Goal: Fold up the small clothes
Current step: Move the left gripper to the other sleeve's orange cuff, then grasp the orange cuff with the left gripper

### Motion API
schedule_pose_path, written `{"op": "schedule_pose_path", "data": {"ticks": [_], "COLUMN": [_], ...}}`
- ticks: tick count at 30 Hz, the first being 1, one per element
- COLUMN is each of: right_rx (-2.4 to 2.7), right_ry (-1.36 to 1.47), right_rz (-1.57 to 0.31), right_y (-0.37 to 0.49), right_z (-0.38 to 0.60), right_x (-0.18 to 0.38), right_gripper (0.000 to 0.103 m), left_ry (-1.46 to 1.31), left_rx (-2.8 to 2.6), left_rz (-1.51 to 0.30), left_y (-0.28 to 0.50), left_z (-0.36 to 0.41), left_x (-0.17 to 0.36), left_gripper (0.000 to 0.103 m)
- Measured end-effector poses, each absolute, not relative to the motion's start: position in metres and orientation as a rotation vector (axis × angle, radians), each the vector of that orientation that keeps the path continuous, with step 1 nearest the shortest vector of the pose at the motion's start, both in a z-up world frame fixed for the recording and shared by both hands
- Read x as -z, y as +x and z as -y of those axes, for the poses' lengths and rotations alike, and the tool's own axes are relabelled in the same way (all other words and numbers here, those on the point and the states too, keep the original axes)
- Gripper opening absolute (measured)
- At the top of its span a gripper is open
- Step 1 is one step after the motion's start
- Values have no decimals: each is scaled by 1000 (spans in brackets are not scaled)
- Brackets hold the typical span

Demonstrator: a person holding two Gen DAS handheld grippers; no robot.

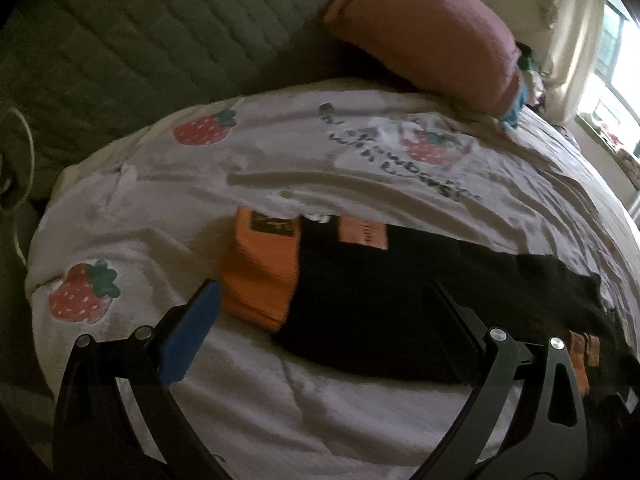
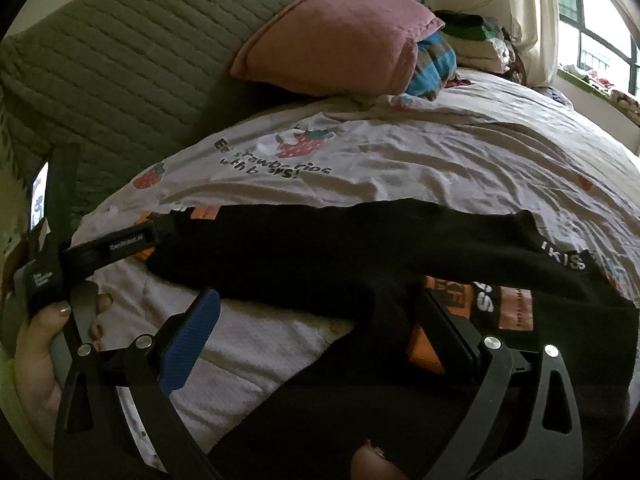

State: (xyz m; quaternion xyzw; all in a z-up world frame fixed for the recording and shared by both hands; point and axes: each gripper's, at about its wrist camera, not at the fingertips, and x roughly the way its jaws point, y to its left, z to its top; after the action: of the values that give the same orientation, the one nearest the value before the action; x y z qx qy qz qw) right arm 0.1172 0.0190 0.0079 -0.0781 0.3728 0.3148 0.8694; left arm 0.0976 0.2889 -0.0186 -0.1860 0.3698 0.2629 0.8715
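Note:
A small black garment with orange cuffs and orange patches lies flat on the strawberry-print bedsheet. My left gripper is open and empty, its jaws wide apart just above the orange cuff end. In the right wrist view the same black garment stretches across the sheet. My right gripper is open and empty over the garment's middle, above a dark fold. The left gripper's body and the hand holding it show at the left.
A pink pillow leans on a grey-green quilted headboard at the back. A blue plaid cloth and a pile of clothes lie behind the pillow. A bright window is at the far right.

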Motion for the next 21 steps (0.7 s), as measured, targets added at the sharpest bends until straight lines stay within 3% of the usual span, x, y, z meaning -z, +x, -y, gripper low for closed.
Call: {"op": "schedule_pose_path", "data": {"ticks": [9,11,14,15,16,18,21], "right_rx": [-677,-678,-668,-664,-661,-646,-631], "right_ry": [-147,-146,-132,-123,-109,-89,-60], "right_rz": [-796,-803,-813,-817,-821,-825,-828], "right_y": [125,126,129,130,131,133,131], "right_z": [-28,-28,-24,-21,-18,-10,4], "right_x": [-3,-1,3,4,5,5,5], "right_gripper": [98,98,98,98,98,98,98], "left_ry": [-509,-498,-471,-469,-483,-490,-463], "left_rx": [-590,-601,-619,-625,-601,-563,-525], "left_rz": [-821,-823,-814,-812,-802,-789,-755], "left_y": [106,109,113,112,111,110,110], "left_z": [-324,-324,-324,-324,-324,-321,-311], "left_x": [49,52,51,52,51,48,37], "left_gripper": [93,87,58,42,17,11,9]}}
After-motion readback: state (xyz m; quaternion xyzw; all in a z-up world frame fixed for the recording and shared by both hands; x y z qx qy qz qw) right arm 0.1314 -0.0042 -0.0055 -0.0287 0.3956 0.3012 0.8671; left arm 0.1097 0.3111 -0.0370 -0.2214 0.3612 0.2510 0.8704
